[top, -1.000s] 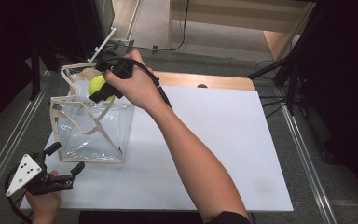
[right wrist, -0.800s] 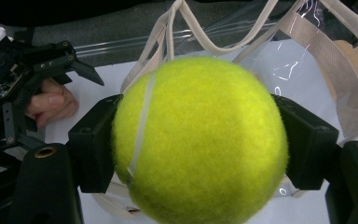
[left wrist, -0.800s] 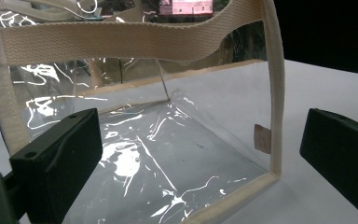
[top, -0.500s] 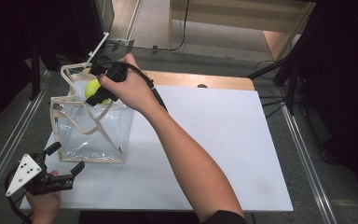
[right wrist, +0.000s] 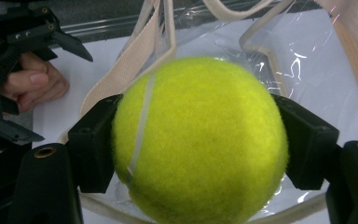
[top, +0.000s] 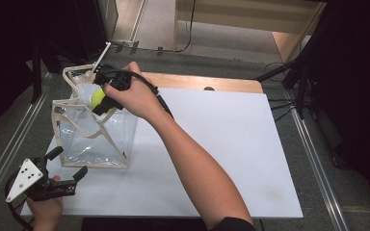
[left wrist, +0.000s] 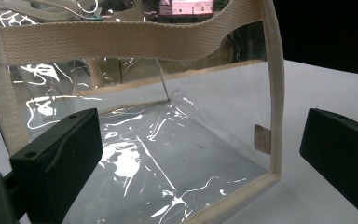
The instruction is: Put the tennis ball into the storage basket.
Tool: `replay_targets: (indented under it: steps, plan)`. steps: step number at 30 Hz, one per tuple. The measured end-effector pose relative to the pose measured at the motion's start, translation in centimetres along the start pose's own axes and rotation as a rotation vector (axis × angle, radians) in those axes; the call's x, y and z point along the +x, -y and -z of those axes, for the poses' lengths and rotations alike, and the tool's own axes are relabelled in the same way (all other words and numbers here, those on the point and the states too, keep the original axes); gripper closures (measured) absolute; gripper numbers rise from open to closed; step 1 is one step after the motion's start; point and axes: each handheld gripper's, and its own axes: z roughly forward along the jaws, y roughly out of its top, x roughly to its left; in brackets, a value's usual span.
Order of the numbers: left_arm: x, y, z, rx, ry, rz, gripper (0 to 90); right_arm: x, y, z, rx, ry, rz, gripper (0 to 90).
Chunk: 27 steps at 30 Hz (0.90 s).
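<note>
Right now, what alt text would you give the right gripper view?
A yellow tennis ball, clamped in the right tool, hangs above a clear plastic bag with cream straps. The person's other hand holds the left tool at the upper left.

My right gripper clamps a fuzzy yellow-green tennis ball. Beneath it I see a clear plastic bag with beige webbing straps.

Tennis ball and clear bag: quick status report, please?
Right gripper shut on tennis ball, over the clear bag mouth. Left gripper open, beside the bag, touching nothing. Bag handles loop close under the ball.
</note>
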Motion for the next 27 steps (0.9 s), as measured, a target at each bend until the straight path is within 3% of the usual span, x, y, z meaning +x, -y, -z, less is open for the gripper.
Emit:
replay_targets:
  steps: [9, 12, 14, 18, 20, 27]
  plan:
    - [0.0, 0.0, 0.0, 0.001, 0.000, 0.000, 0.0, 0.2, 0.4, -0.5, 0.074, 0.013, 0.011, 20.6]
    - [0.0, 0.0, 0.0, 0.001, -0.002, 0.000, 0.0, 0.4, 0.6, -0.1, 0.056, 0.008, 0.008, 15.9]
    - [0.0, 0.0, 0.0, 0.002, -0.002, 0.000, 0.0, 0.4, 0.7, 0.3, 0.039, 0.031, 0.005, 10.1]
    - [0.0, 0.0, 0.0, 0.000, -0.001, 0.000, 0.0, 0.6, 1.1, 1.3, -0.017, 0.064, -0.003, 8.2]
    - [0.0, 0.0, 0.0, 0.001, 0.000, 0.000, 0.0, 0.7, 1.4, 1.7, -0.039, 0.079, -0.009, 0.7]
    - [-0.1, 0.0, -0.1, 0.003, -0.002, 0.001, 0.0, 0.9, 2.4, 3.2, -0.078, 0.124, -0.025, 0.0]
